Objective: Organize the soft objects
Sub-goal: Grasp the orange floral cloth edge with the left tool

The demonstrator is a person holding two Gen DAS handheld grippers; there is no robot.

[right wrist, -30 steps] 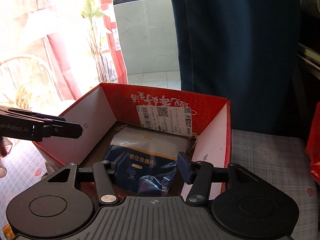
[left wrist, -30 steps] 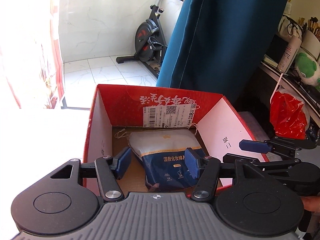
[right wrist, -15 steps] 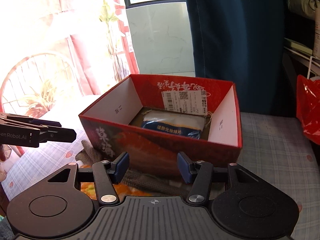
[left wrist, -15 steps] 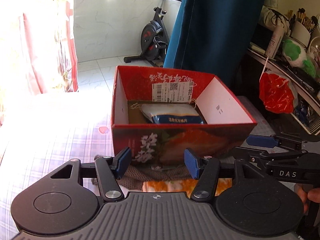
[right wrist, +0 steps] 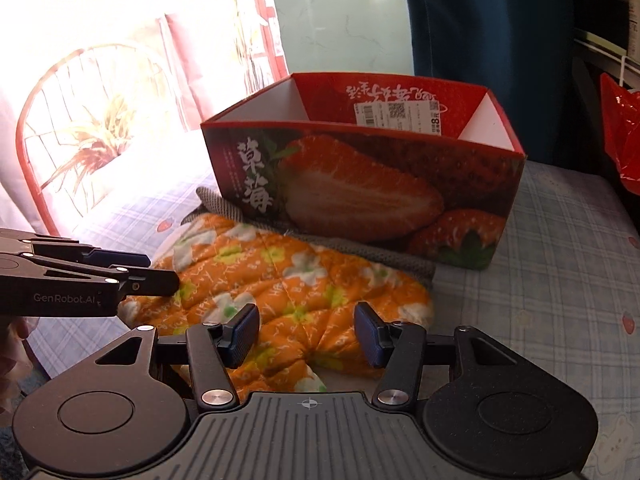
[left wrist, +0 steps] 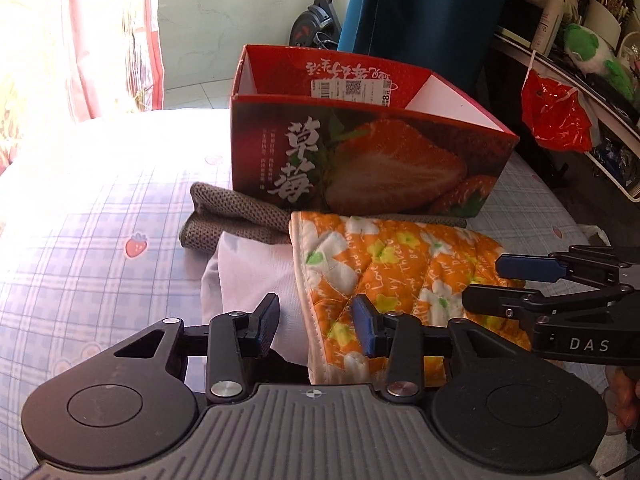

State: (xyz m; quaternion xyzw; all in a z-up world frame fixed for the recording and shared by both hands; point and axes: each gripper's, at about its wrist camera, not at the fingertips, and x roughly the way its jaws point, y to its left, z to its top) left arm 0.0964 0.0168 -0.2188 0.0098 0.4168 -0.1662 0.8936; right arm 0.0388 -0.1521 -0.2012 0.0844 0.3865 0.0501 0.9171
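A: Hovering over the pile, the left gripper (left wrist: pixel 316 330) has its blue-padded jaws closing; between them lie the piped edge of the orange quilted cloth with white and yellow flowers (left wrist: pixel 384 268) and a fold of the plain white fabric (left wrist: pixel 252 268), but the pads are not pressing on either.

B: And the right gripper (right wrist: pixel 306 334)?

A: Its jaws stand moderately apart, gripping nothing. Under them is the near end of that same orange quilted cloth (right wrist: pixel 280 276), where the stitched seams run together. Each gripper shows in the other's view: the right one reaches in from the right edge of the left wrist picture, the left one from the left edge of the right wrist picture.

B: Where does everything sit from the grippers?

A: Just ahead of both, the orange cloth lies flat on the pale blue checked bedsheet with small strawberries (left wrist: pixel 100 216). The white fabric pokes out from under its left side. Beyond that, a grey-brown knitted cloth (left wrist: pixel 236 216) is bunched against the foot of the tall red cardboard box printed with a cut strawberry (left wrist: pixel 372 164), partly under the orange cloth.

B: Anything inside the box?

A: From this low angle I cannot tell; only a white shipping label (left wrist: pixel 352 88) on the far inner wall shows. Far right of the left gripper hangs a red plastic bag (left wrist: pixel 556 112), with a dark blue curtain (left wrist: pixel 420 12) behind the box.
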